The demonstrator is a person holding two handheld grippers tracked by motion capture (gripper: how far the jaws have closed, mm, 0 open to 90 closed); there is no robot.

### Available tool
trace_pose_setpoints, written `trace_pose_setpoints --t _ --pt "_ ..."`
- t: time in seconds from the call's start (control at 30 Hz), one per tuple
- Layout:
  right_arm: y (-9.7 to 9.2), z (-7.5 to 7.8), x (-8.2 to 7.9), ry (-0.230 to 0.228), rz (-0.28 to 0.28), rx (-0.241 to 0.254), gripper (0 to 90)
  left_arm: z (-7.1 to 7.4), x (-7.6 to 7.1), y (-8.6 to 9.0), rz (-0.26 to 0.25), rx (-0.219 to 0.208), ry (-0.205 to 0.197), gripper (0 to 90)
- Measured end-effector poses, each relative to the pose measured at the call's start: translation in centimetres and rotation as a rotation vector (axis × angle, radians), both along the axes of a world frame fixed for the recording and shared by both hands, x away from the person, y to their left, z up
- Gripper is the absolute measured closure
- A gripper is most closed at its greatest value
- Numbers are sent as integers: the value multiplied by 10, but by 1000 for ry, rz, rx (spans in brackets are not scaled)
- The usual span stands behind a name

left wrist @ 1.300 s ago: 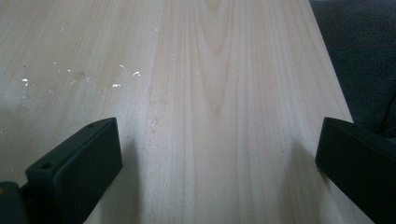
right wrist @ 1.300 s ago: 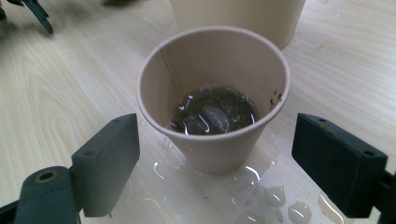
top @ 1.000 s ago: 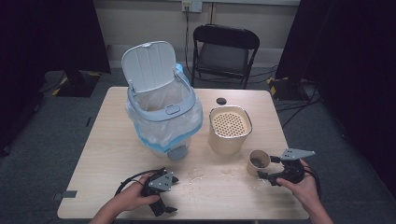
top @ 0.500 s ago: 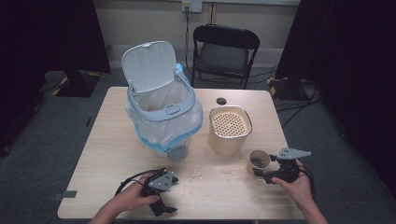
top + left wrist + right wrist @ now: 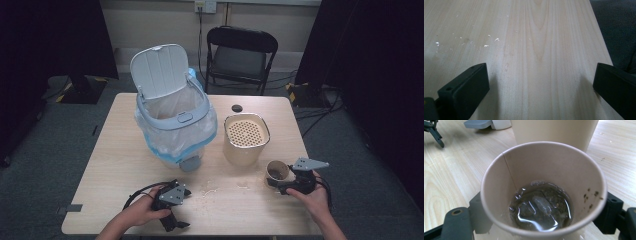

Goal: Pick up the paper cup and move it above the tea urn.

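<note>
Pale wood table [image 5: 115,165] in dark room; brown paper cup [image 5: 544,187] (murky liquid inside) between closing right hand-held gripper [image 5: 544,220] jaws; left hand-held gripper [image 5: 539,82] spread apart.

A white bin [image 5: 175,125] with its lid up stands on the wooden table [image 5: 115,150]. A clear bag with blue edges lines it. Near the bin on one side is a cream pot [image 5: 246,137] with a top full of small holes. A small dark round thing [image 5: 237,108] lies behind the pot. White crumbs [image 5: 210,189] dot the table. A black chair [image 5: 239,57] stands behind it.
</note>
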State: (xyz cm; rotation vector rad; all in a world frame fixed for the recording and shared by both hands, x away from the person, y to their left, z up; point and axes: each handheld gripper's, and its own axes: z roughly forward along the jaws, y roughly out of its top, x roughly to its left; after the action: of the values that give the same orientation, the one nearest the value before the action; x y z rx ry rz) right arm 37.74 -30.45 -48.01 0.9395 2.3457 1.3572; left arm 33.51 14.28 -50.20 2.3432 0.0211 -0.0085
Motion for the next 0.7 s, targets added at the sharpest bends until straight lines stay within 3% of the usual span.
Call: trace_pose_setpoints --t 0.23,0.7 --pt "1 -4 -1 -10 -5 24 237 0 0 0 -1 0 0 0" --pt "-4 7 2 -31 -11 -46 258 0 0 0 0 0 0 0"
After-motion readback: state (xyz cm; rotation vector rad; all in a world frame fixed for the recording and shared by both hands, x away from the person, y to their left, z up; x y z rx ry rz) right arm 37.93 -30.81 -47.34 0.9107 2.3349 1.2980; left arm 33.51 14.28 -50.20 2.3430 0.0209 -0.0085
